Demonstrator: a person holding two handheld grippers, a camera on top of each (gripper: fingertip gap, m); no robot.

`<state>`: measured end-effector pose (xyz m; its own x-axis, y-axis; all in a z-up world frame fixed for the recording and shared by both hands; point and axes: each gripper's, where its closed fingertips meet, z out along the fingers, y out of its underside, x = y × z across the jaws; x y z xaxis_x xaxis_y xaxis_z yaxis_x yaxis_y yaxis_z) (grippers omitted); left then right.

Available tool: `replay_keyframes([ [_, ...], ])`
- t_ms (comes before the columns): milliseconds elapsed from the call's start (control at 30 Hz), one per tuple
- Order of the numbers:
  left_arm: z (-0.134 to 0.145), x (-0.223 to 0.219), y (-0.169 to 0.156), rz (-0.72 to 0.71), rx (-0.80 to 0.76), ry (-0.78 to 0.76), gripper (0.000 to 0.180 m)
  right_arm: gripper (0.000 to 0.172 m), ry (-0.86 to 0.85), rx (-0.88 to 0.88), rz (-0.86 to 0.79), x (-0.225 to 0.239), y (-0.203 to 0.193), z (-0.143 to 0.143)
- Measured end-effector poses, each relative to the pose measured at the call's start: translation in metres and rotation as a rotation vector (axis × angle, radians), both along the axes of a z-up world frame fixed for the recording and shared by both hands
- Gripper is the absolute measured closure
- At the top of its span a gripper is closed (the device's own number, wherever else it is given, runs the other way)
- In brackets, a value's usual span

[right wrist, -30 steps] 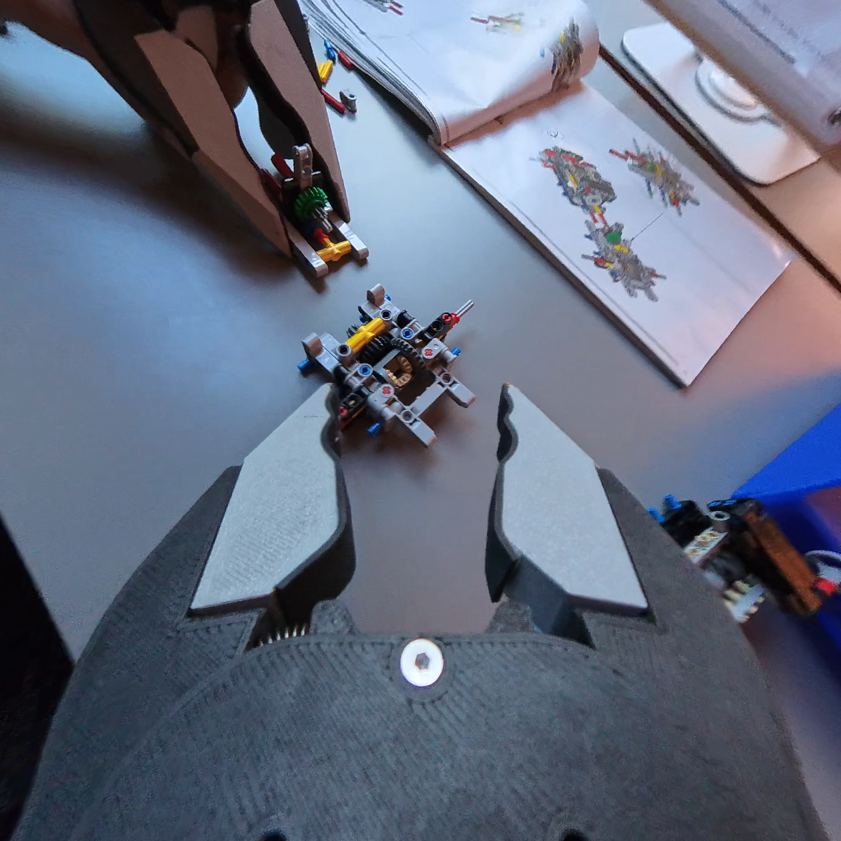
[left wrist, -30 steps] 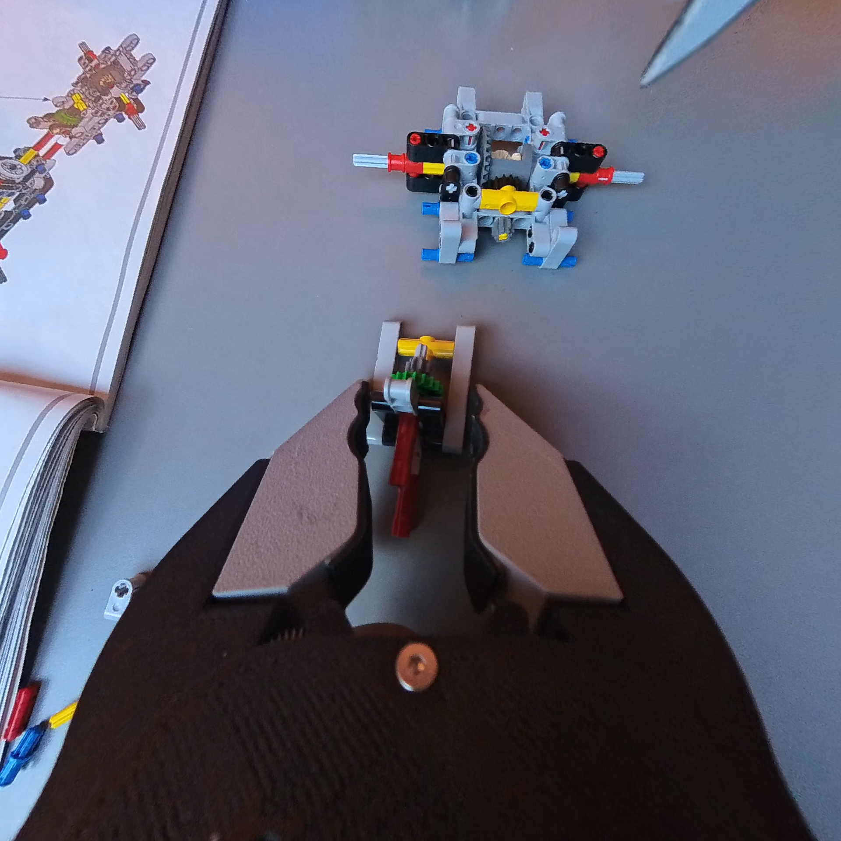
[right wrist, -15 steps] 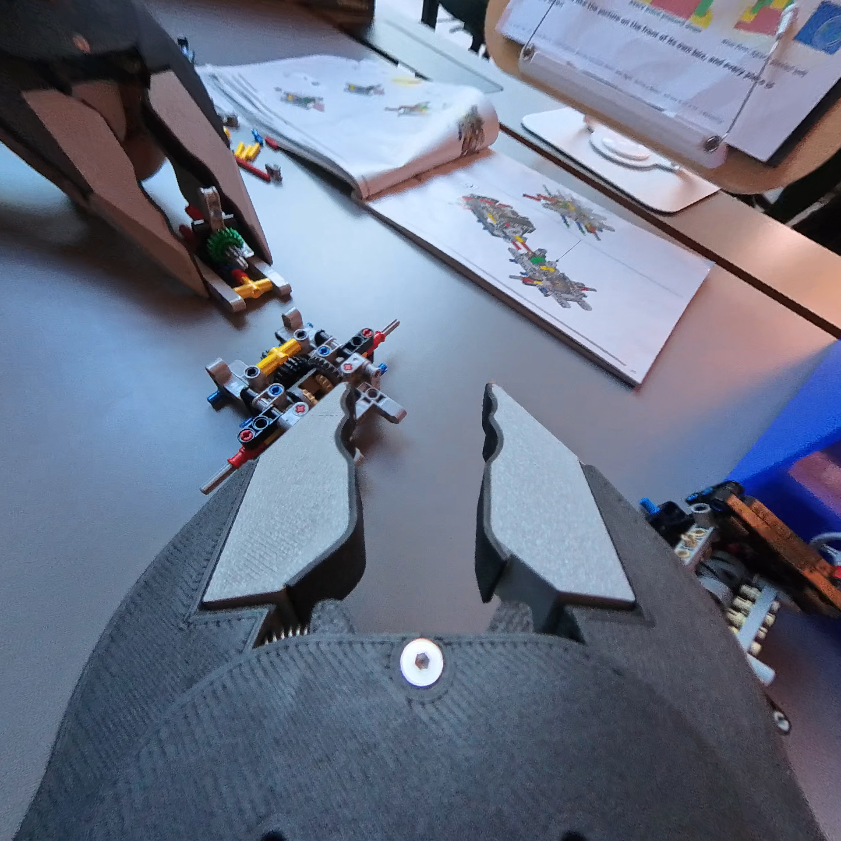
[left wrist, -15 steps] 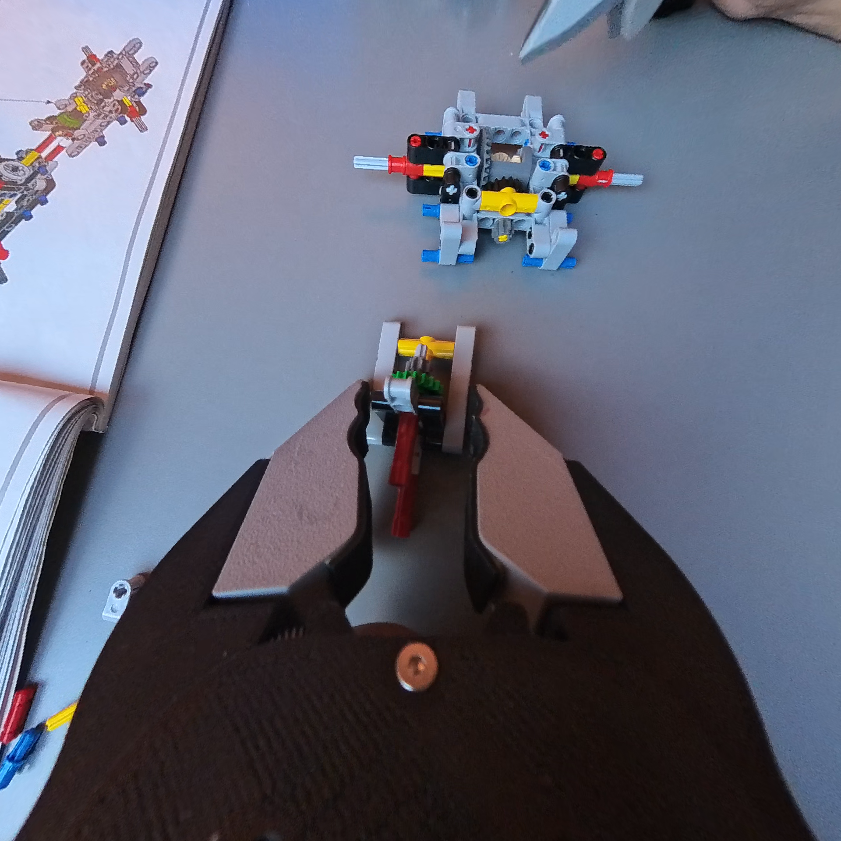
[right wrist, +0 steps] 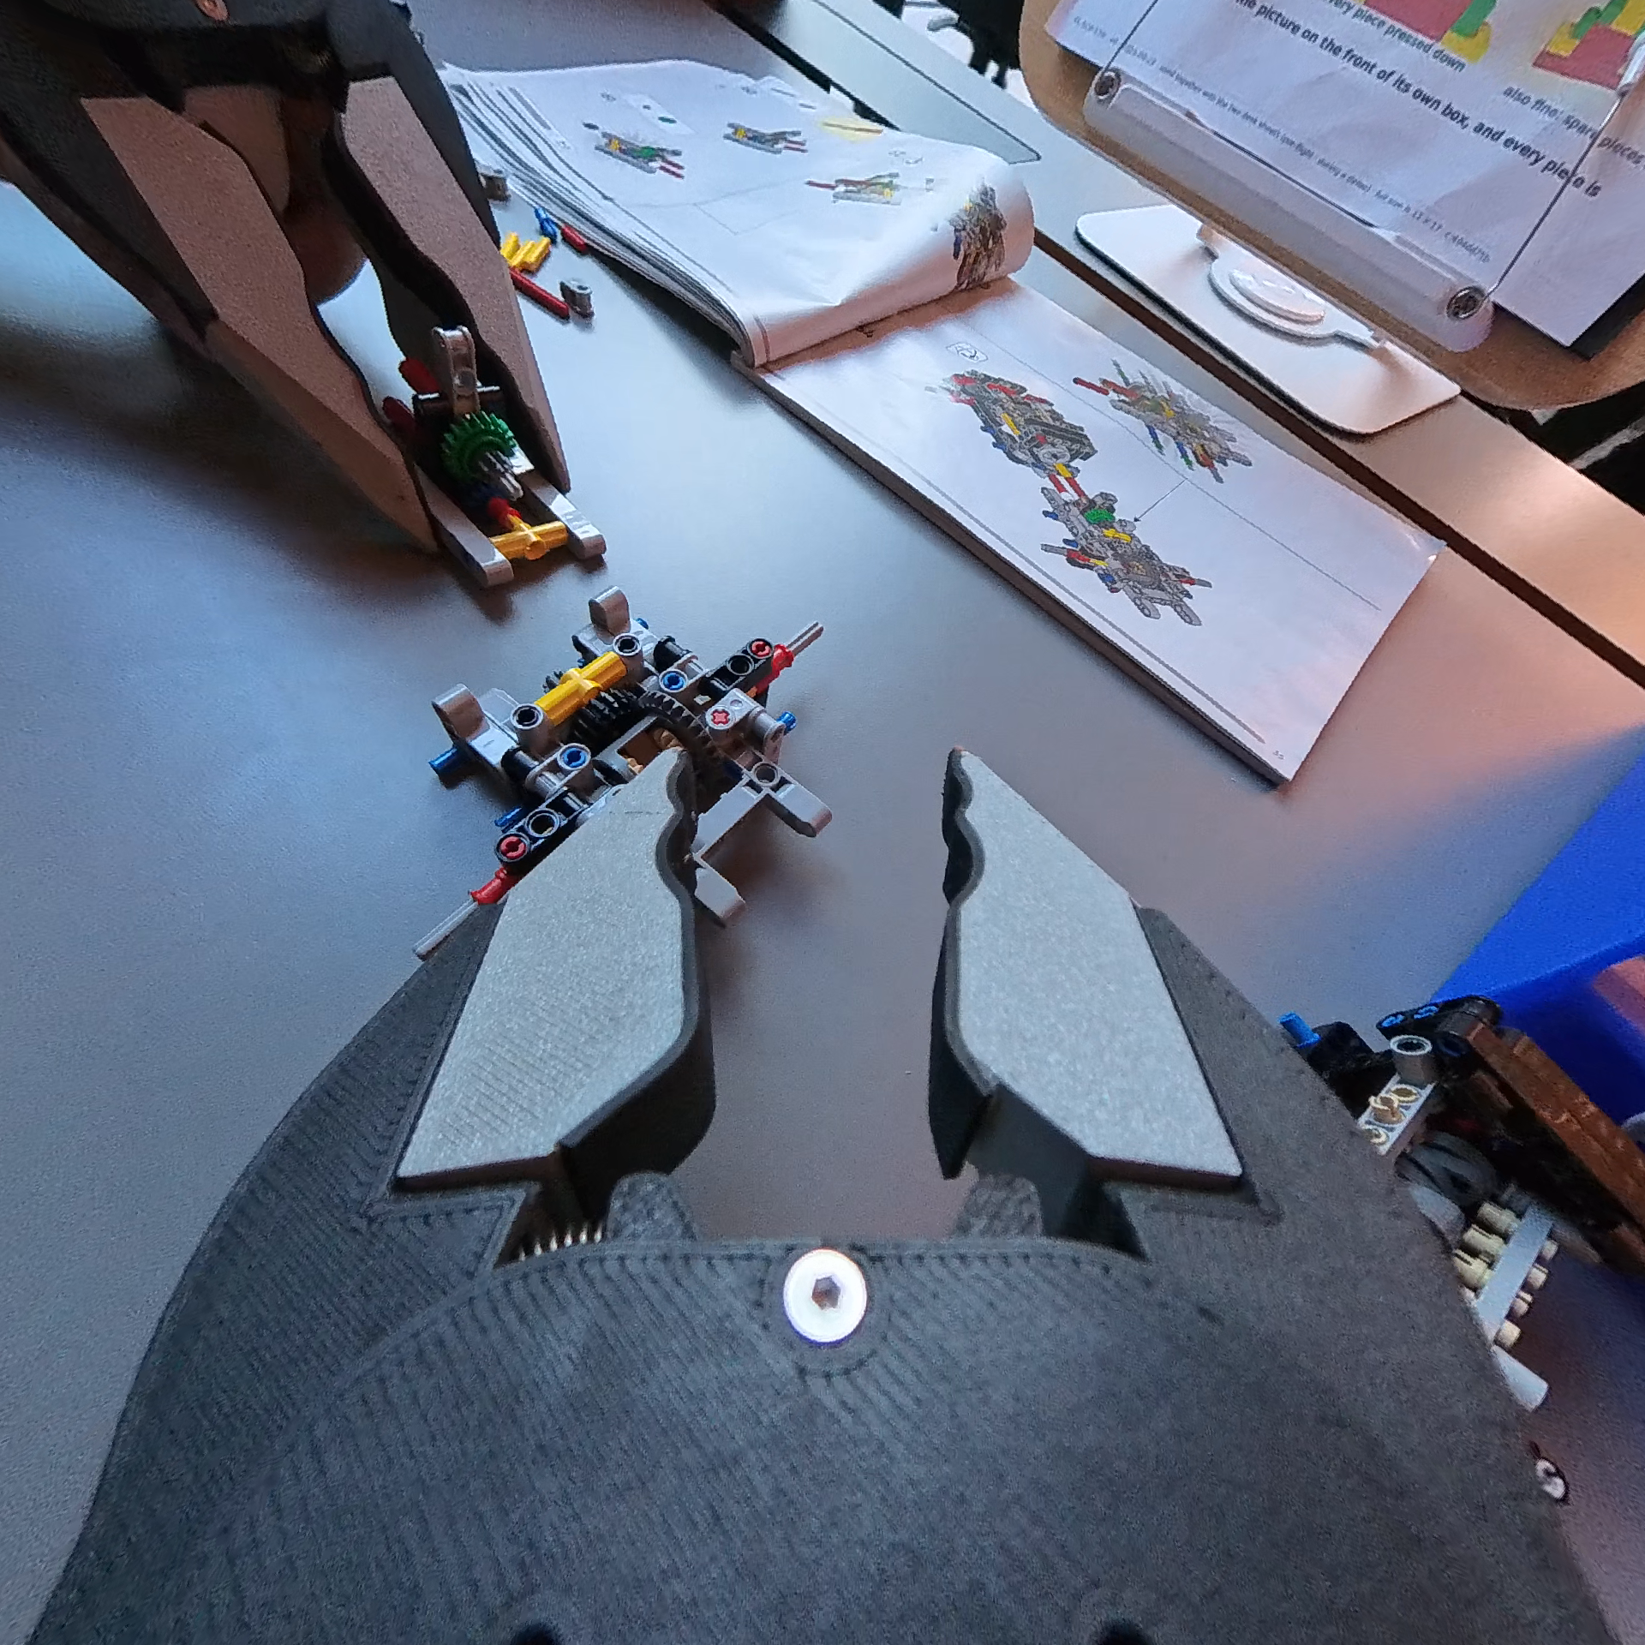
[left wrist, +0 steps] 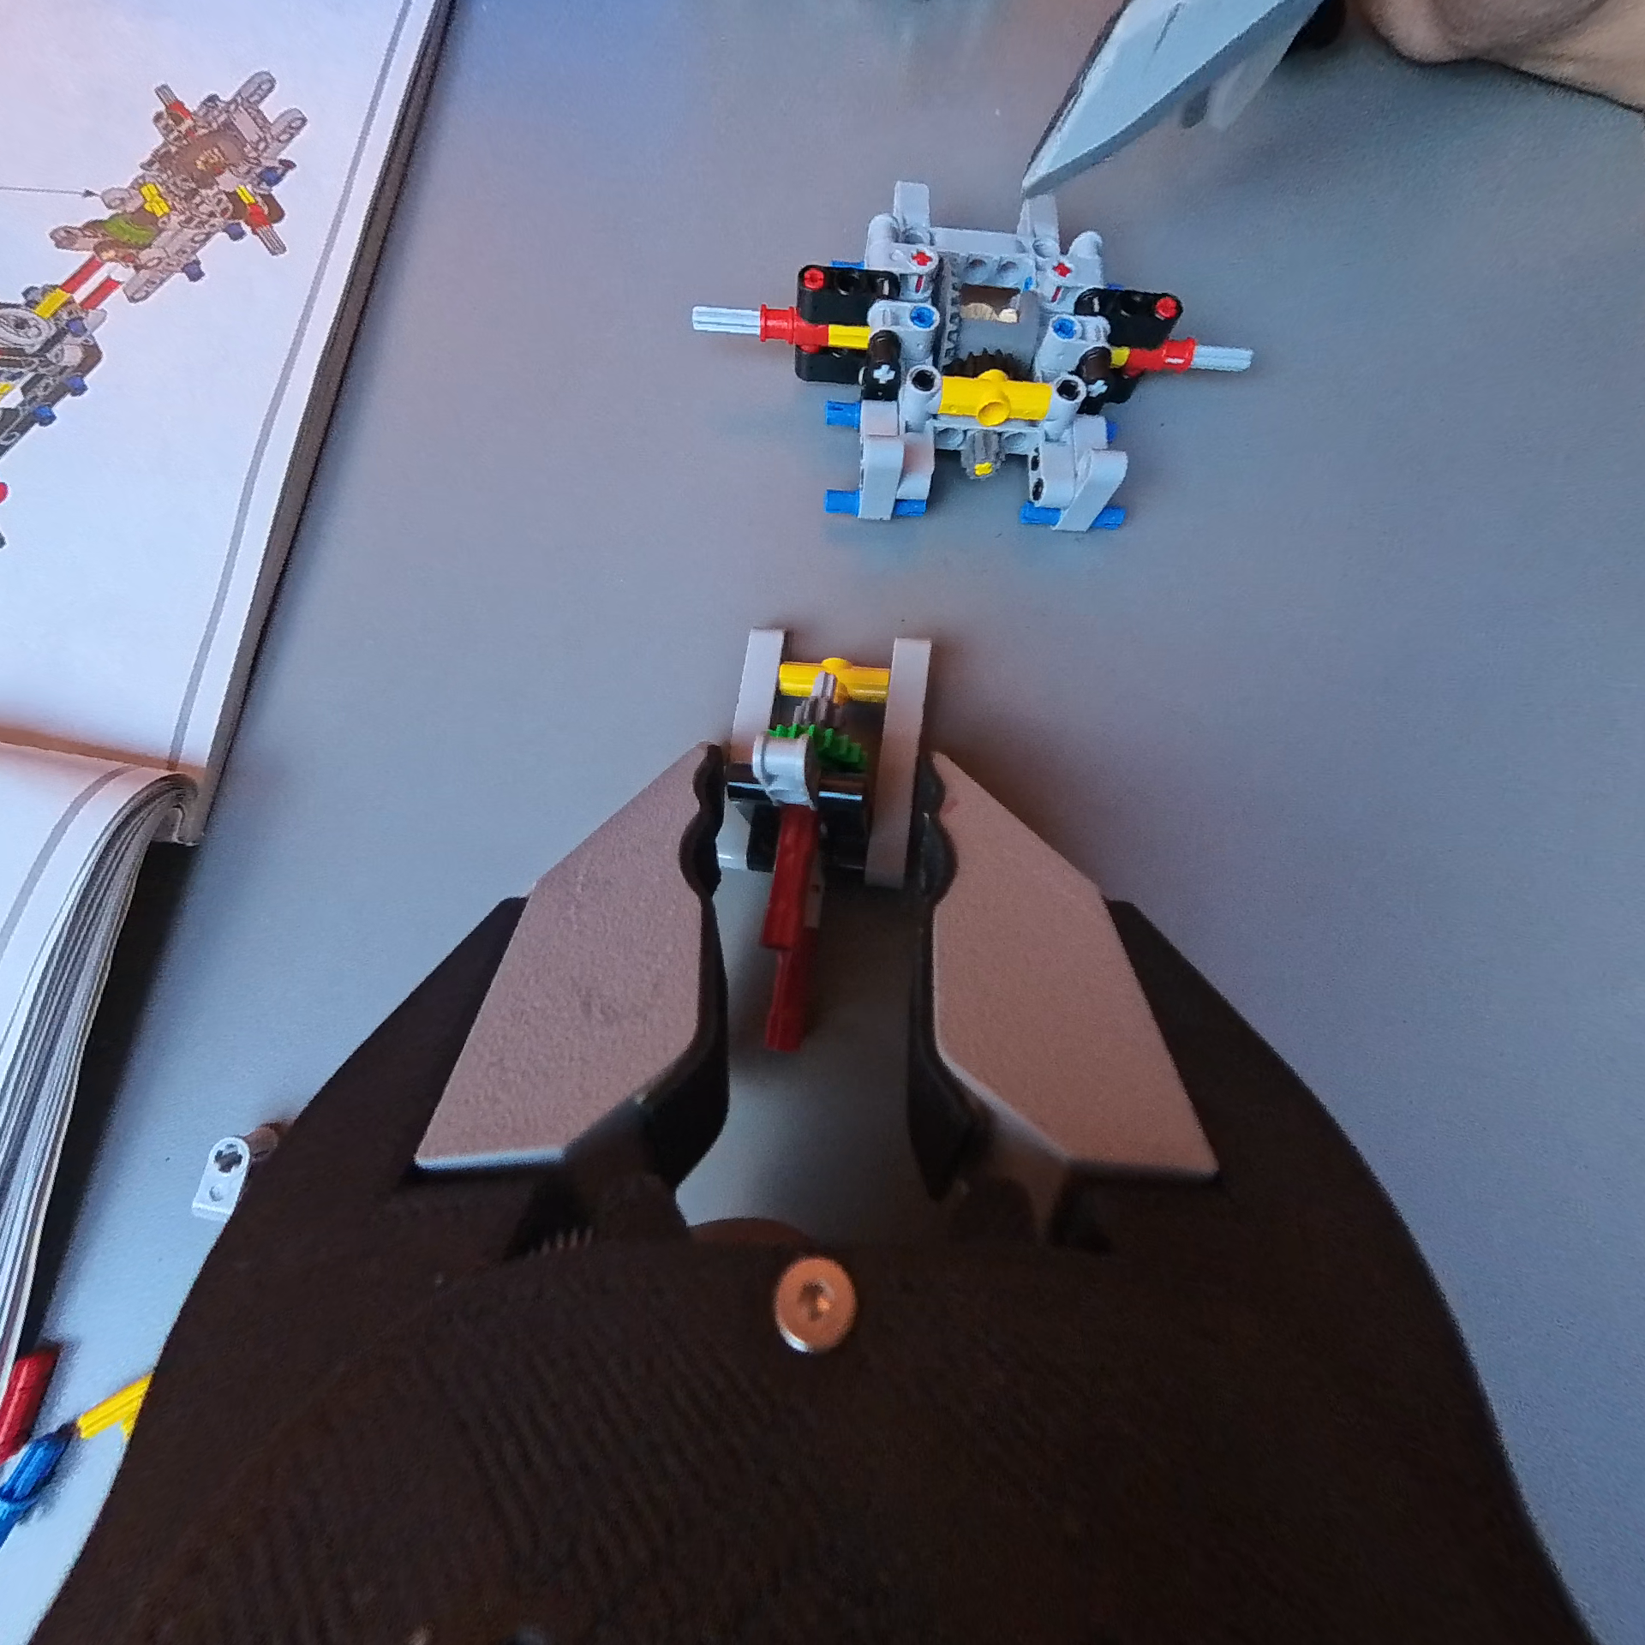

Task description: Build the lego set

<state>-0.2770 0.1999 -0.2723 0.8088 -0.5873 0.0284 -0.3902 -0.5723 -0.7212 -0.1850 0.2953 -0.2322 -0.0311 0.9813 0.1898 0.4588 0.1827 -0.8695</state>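
Note:
My left gripper (left wrist: pixel 819 774) is shut on a small grey frame assembly (left wrist: pixel 903 757) with a green gear, a yellow connector and a red axle; both pads press its side beams as it rests on the grey table (left wrist: pixel 1335 801). It also shows in the right wrist view (right wrist: pixel 525 534), at the upper left. A larger grey, black and yellow gear assembly (left wrist: pixel 979 356) lies on the table just beyond it. My right gripper (right wrist: pixel 814 774) is open and holds nothing. Its left finger (right wrist: pixel 605 890) hangs over the near corner of that larger assembly (right wrist: pixel 623 712). Its fingertip (left wrist: pixel 1122 98) shows in the left wrist view.
An open instruction booklet (left wrist: pixel 133 356) (right wrist: pixel 1157 498) lies along the table's side. Loose small pieces (left wrist: pixel 218 1175) (right wrist: pixel 534 258) lie by it. A blue bin (right wrist: pixel 1584 908) and a dark built model (right wrist: pixel 1469 1113) are at my right. A sheet holder on a stand (right wrist: pixel 1291 294) is behind.
My right gripper narrowed its jaws a little, then moved in toward the larger assembly; its left finger now overlaps it. My left gripper and its small assembly have not moved.

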Motion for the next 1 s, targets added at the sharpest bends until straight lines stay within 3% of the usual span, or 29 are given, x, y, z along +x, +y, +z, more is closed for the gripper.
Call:
replay_keyframes([
  [1000,-0.0003,0.0,0.0003,0.0,0.006,0.009,0.141,0.122,-0.038,0.037,0.012,-0.0021,-0.0032,-0.0066],
])
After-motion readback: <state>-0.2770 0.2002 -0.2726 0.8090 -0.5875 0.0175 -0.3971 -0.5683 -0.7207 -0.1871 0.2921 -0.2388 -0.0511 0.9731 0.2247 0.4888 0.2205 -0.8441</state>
